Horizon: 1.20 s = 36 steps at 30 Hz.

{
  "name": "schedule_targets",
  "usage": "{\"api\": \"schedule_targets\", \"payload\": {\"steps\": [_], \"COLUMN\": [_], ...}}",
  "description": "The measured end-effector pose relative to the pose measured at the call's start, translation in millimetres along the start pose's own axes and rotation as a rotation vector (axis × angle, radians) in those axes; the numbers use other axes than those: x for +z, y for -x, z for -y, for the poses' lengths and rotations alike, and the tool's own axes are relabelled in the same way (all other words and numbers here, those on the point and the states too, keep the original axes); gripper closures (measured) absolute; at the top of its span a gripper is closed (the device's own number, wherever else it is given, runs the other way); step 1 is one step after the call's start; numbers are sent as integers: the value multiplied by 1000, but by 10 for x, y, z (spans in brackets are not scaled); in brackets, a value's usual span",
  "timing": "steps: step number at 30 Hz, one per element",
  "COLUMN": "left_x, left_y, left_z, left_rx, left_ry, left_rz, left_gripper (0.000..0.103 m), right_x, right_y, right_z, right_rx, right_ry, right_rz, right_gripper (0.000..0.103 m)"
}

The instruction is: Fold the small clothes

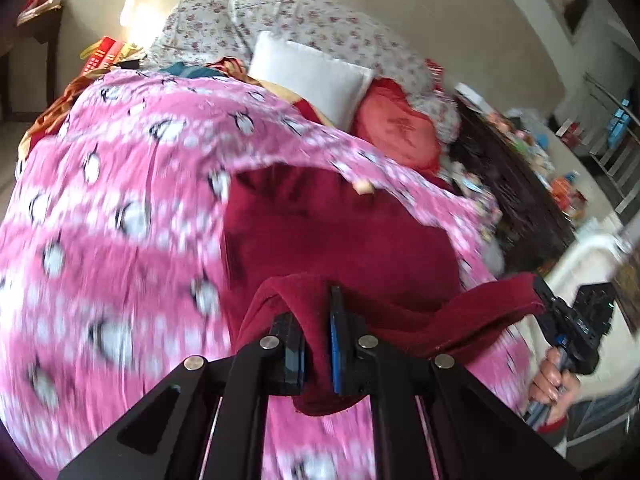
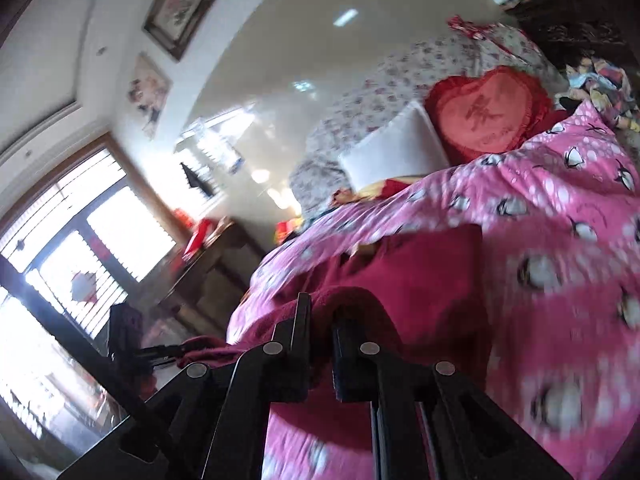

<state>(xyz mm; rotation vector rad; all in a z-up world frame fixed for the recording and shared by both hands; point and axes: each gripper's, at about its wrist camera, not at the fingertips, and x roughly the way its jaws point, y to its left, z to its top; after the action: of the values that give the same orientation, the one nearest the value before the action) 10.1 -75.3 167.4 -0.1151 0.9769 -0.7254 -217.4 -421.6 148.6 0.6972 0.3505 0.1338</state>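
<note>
A dark red fleece garment lies spread on a pink penguin-print quilt. My left gripper is shut on one corner of its near edge, and the cloth bunches between the jaws. In the left wrist view my right gripper pinches the other corner at the right, with a hand on its handle. The near edge hangs lifted between the two. In the right wrist view my right gripper is shut on the red garment, and my left gripper grips the far corner at the left.
A white pillow, a red heart cushion and a floral duvet lie at the head of the bed. A dark cluttered dresser stands at the right. A window and a wooden desk are left of the bed.
</note>
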Motion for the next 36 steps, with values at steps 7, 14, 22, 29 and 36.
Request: {"api": "schedule_targets", "payload": {"steps": [7,14,22,29,36], "left_x": [783,1008,773,529,717], "left_y": [-1087,-971,-438,-1177,-1613], "left_z": [-278,-365,-235,-143,-597], "left_rx": [50,83,106,221,290], "left_ry": [105,111,40,-41,56], "left_rz": [-43,4,114,-23,-39], "left_gripper": [91,35,26,26,23], "right_x": [481,460,333,248,427], "right_y": [-1063,-846,-972,-1827,-2468], "right_z": [698,832,172,236,788], "right_rx": [-178,-295,-261,-491,-642], "right_ry": [-74,-51,221,327,276], "right_rz": [-58,35,-90,-182,-315], "right_gripper": [89,15,53,53,53]}}
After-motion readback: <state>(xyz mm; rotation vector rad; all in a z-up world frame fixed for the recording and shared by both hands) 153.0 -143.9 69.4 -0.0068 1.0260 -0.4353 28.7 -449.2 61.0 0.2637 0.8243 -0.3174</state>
